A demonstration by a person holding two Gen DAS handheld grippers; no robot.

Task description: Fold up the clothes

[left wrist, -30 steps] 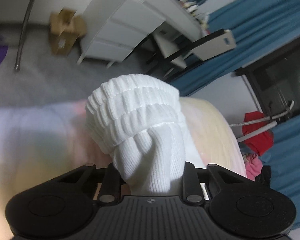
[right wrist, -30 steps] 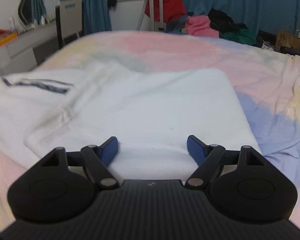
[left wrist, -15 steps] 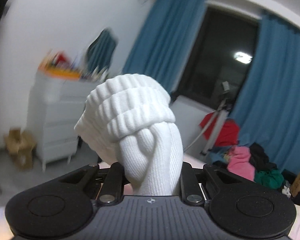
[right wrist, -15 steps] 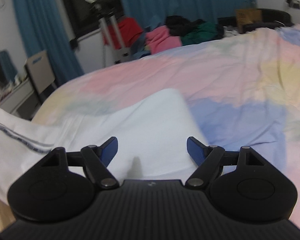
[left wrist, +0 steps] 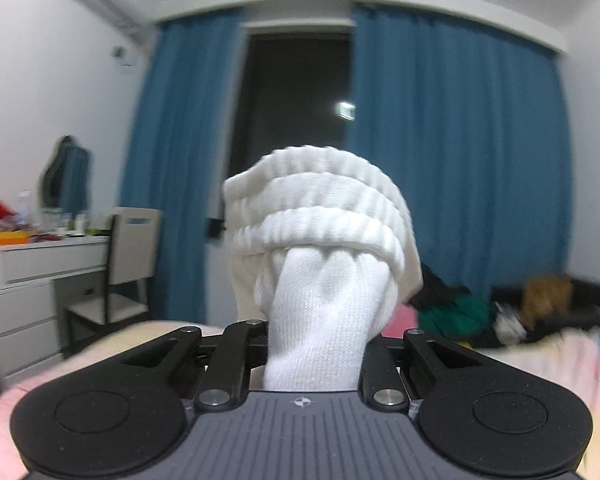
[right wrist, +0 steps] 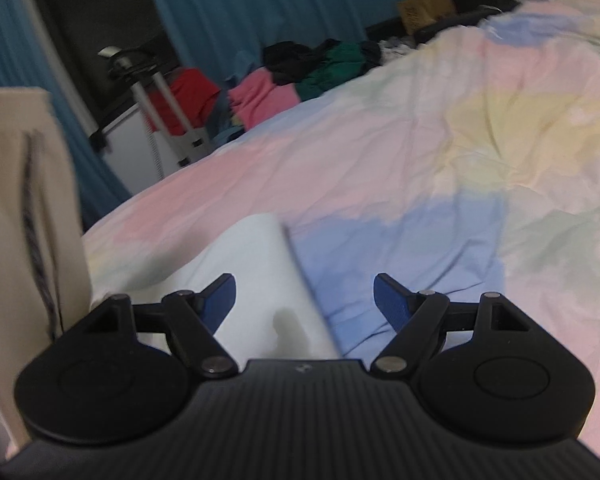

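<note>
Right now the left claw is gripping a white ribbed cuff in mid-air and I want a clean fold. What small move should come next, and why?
Probably carry the white ribbed cuff across and lower it onto the white garment lying on the pastel bedspread. The left claw is clamped on it well above the bed, while the right claw hangs open and empty over that garment.

A white knitted garment [left wrist: 320, 264] with thick ribbed bands bunches into a rounded bundle, its narrower smooth-knit end pinched low down and the ribbed part bulging upward, raised clear of the bed. A pale blue-white folded cloth [right wrist: 260, 280] lies flat on the near left part of the bed, one straight edge running diagonally toward the near side. At the far left of the right wrist view hangs a cream fabric [right wrist: 16, 208] with a dark striped line, blurred.
</note>
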